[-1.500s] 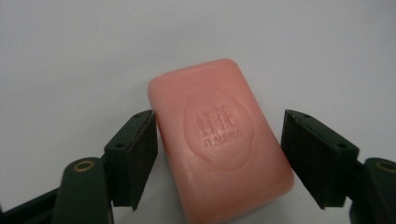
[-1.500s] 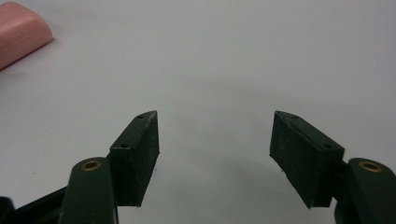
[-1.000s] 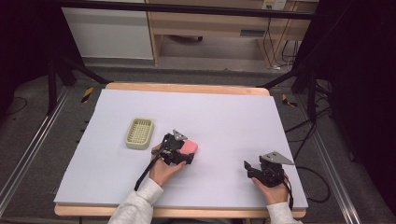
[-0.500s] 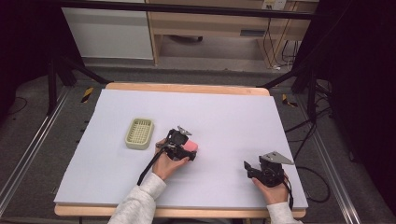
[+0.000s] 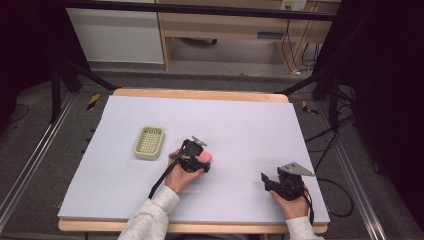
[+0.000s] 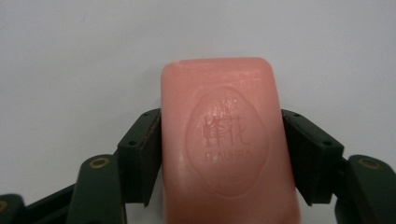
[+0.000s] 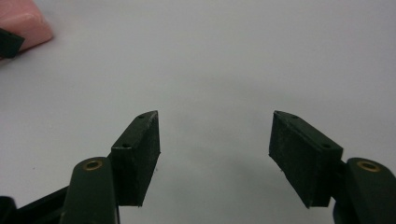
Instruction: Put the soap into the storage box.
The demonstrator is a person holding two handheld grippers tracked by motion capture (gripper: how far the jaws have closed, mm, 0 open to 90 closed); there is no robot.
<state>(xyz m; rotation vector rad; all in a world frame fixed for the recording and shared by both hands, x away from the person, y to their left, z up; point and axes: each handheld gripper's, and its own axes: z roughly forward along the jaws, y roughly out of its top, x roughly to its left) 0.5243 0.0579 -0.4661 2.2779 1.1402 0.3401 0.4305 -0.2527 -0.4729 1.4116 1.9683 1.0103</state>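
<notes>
Sleeves of a person are coming in over the near edge of the table (image 5: 240, 115), which is covered with a pale sheet. The right gripper (image 5: 270, 181) is resting close to the near right corner, in the person's right hand (image 5: 292, 205). In the right gripper view its two black jaws are standing wide apart, and nothing is lying between them, just the bare sheet; a corner of the pink soap is showing at the top left of that view.

Farther in, about midway between the left and right edges and a little nearer to the near edge than to the far one, the left hand (image 5: 181, 176) is holding the left gripper (image 5: 206, 161). Its jaws have just been closing, and the pink soap bar (image 6: 224, 140) is sitting between them. In the left gripper view both pads are pressing against the long sides of the bar, so the claw is gripping it at a narrow opening. The stamped face of the soap is turning toward the camera, with the sheet behind it.

Just beyond, toward the left edge, a pale green soap dish (image 5: 149, 142) with a ribbed bottom is lying on the sheet, near the left gripper but apart from it.
</notes>
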